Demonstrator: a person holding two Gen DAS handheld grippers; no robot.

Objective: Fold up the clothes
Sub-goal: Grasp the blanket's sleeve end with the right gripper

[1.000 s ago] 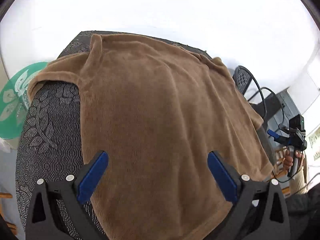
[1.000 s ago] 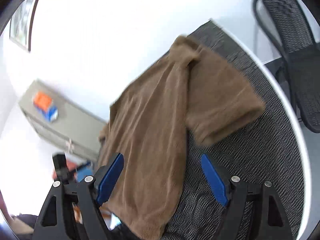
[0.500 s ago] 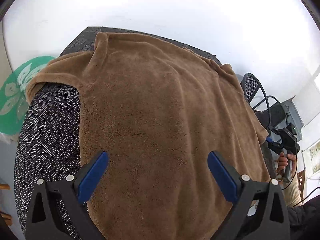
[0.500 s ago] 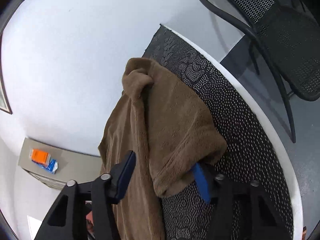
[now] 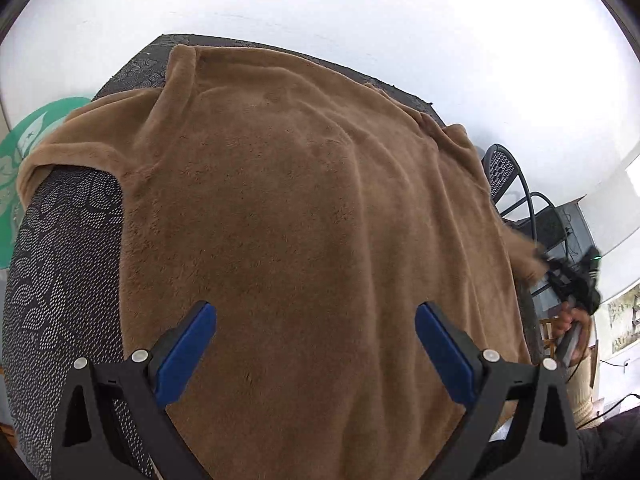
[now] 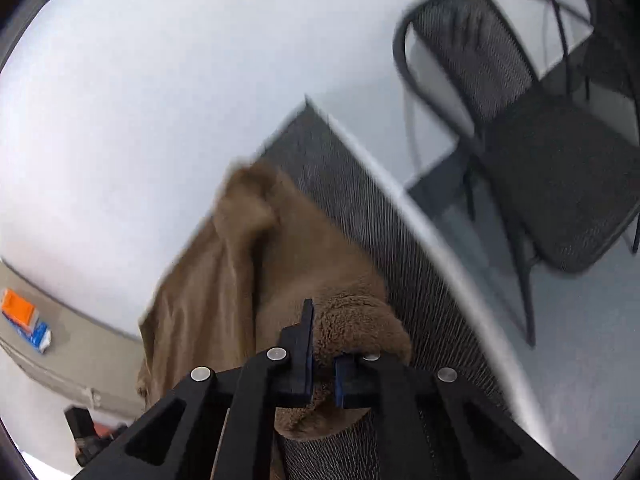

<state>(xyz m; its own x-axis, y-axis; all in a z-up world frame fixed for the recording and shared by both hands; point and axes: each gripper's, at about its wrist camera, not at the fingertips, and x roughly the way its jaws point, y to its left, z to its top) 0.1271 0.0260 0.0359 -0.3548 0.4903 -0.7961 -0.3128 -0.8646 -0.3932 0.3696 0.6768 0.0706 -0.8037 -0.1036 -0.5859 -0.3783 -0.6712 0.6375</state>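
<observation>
A brown fleece shirt [image 5: 300, 200] lies spread flat on the dark patterned table [image 5: 60, 260]. My left gripper [image 5: 314, 320] hovers open over the shirt's near part, blue pads wide apart with nothing between them. In the right wrist view my right gripper [image 6: 324, 360] is shut on the shirt's short sleeve [image 6: 360, 324], whose fleece bunches around the pads. The shirt's body [image 6: 200, 300] runs away to the left. In the left wrist view the right gripper [image 5: 560, 276] shows at the shirt's right edge, with a hand [image 5: 572, 320] on its handle.
A black mesh chair [image 6: 540, 160] stands beyond the table's white curved rim [image 6: 440, 248]; the chair [image 5: 504, 168] also shows past the shirt's right side. A green patterned disc [image 5: 16, 160] lies off the table's left. A grey cabinet [image 6: 60, 360] carries an orange box [image 6: 18, 308].
My right gripper swung toward the sleeve and its jaws went from wide open to shut on it. My left gripper drifted a little further over the shirt, still open.
</observation>
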